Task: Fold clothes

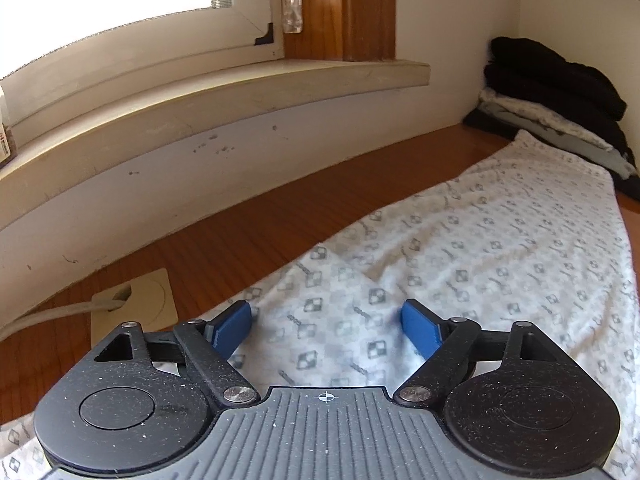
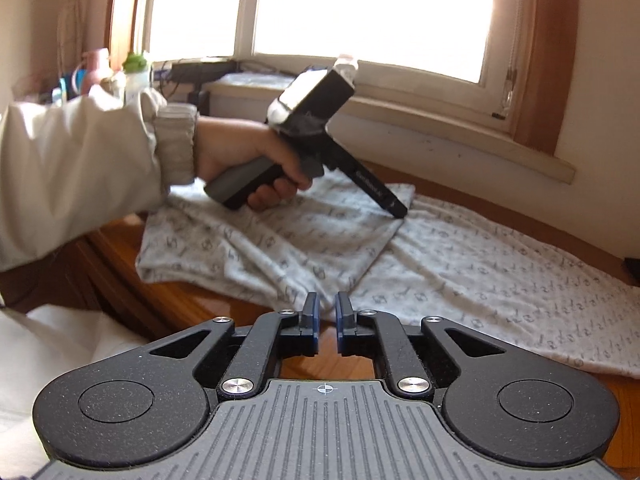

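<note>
While the patterned white garment [image 1: 460, 248] lies stretched along the wooden desk [image 1: 280, 216] below the window sill [image 1: 224, 92], one end of it is folded back over itself. The left hand-held gripper [image 1: 328, 322] rests on that garment with its blue pads spread wide and empty; the right hand-held gripper [image 2: 327, 322], at the garment's near edge, is almost closed, gripping nothing. Folded dark clothes [image 1: 560, 80] are stacked beyond the garment's far end.
</note>
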`<state>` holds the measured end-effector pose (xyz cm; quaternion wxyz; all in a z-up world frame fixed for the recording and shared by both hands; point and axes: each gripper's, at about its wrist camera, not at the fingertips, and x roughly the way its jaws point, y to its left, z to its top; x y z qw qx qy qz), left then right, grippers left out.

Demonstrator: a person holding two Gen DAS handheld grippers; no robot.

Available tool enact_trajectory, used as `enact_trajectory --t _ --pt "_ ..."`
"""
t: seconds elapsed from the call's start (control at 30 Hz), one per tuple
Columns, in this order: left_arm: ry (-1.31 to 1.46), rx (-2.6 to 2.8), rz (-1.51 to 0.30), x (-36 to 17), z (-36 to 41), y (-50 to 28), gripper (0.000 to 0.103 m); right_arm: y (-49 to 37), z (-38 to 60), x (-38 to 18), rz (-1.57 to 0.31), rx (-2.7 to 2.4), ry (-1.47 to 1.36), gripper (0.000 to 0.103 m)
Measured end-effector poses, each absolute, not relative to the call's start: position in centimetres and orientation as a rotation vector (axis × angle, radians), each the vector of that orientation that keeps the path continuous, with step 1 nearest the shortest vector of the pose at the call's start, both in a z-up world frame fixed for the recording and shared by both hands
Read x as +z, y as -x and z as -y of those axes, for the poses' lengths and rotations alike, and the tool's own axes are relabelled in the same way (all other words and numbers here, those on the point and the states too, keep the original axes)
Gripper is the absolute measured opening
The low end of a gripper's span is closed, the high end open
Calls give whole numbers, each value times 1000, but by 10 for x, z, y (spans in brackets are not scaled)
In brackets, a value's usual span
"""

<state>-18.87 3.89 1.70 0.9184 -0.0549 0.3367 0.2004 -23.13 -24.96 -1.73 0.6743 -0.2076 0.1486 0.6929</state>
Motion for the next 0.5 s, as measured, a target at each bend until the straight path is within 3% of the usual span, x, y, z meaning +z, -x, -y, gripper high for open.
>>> enact_trajectory --t 0.37,0.5 --pt "130 427 -688 17 -52 182 86 235 205 -44 -408 1619 366 16" --pt "123 424 -666 22 -56 179 84 233 210 -50 -415 1589 344 26"
